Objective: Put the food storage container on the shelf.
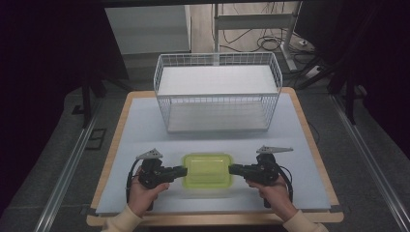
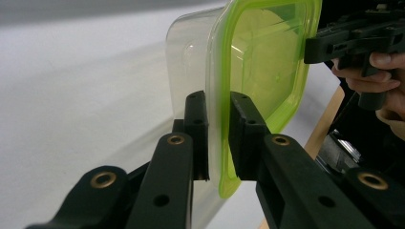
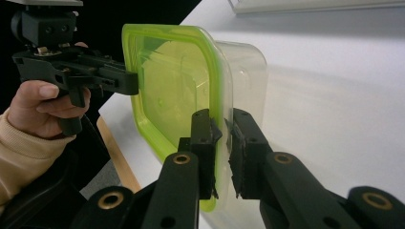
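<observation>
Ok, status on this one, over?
Left gripper, right gripper shut on box rim, opposite ends. Wire basket beyond, apart. Nothing between.

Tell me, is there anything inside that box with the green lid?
The clear box under the green lid looks empty through lid and walls. The left gripper and right gripper clamp its rim and cover small parts.

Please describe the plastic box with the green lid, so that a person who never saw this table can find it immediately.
On the pale table, a white wire basket stands at the far side. Nearer the person, the clear box lies between the left gripper and the right gripper, each clamped on one end of its rim. Its bright yellow-green lid is the only coloured thing there.
</observation>
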The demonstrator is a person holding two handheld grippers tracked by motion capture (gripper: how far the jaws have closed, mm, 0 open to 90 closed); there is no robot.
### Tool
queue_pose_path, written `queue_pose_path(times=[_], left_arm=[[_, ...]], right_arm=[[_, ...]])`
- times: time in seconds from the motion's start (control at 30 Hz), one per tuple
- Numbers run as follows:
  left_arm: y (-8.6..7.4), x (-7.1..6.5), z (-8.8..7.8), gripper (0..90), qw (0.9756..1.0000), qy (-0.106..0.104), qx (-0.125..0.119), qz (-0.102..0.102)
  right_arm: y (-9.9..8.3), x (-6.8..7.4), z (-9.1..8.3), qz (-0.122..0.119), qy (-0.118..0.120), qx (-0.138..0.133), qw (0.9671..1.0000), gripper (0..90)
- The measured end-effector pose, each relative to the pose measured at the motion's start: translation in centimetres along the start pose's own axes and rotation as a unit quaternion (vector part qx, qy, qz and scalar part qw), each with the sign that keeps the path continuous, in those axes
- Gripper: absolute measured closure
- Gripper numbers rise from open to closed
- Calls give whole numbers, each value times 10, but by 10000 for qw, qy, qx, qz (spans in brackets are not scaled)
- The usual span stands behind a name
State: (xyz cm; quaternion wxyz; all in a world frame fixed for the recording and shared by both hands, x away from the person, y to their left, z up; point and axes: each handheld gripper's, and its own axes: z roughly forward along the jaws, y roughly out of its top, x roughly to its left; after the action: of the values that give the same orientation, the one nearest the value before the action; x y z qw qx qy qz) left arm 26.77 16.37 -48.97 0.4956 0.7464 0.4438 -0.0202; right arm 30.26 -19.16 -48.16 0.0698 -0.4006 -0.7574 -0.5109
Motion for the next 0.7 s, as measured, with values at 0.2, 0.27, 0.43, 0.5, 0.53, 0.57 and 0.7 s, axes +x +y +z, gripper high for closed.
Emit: queue_pose_path(times=[0.2, 0.27, 0.43, 0.5, 0.53, 0.57, 0.7], left_arm=[[5, -2, 0, 796, 10000, 0, -24, 52], [7, -2, 0, 796, 10000, -21, -36, 72], [12, -5, -3, 797, 9999, -55, -89, 116], [17, -6, -6, 797, 9998, -112, -155, 102], [18, -6, -7, 797, 9997, -122, -172, 103], [18, -6, -7, 797, 9997, -122, -172, 103], [26, -6, -11, 799, 9996, -107, -237, 136]], right_arm=[[5, 4, -5, -147, -70, -83, 9998, 808], [6, 5, -7, -193, -75, -118, 9997, 808], [11, 8, -11, -252, -60, -173, 9995, 807], [15, 9, -13, -289, -59, -200, 9994, 807], [16, 10, -14, -309, -65, -213, 9993, 807], [18, 11, -14, -330, -57, -232, 9992, 807], [24, 13, -15, -348, -73, -264, 9990, 807]])
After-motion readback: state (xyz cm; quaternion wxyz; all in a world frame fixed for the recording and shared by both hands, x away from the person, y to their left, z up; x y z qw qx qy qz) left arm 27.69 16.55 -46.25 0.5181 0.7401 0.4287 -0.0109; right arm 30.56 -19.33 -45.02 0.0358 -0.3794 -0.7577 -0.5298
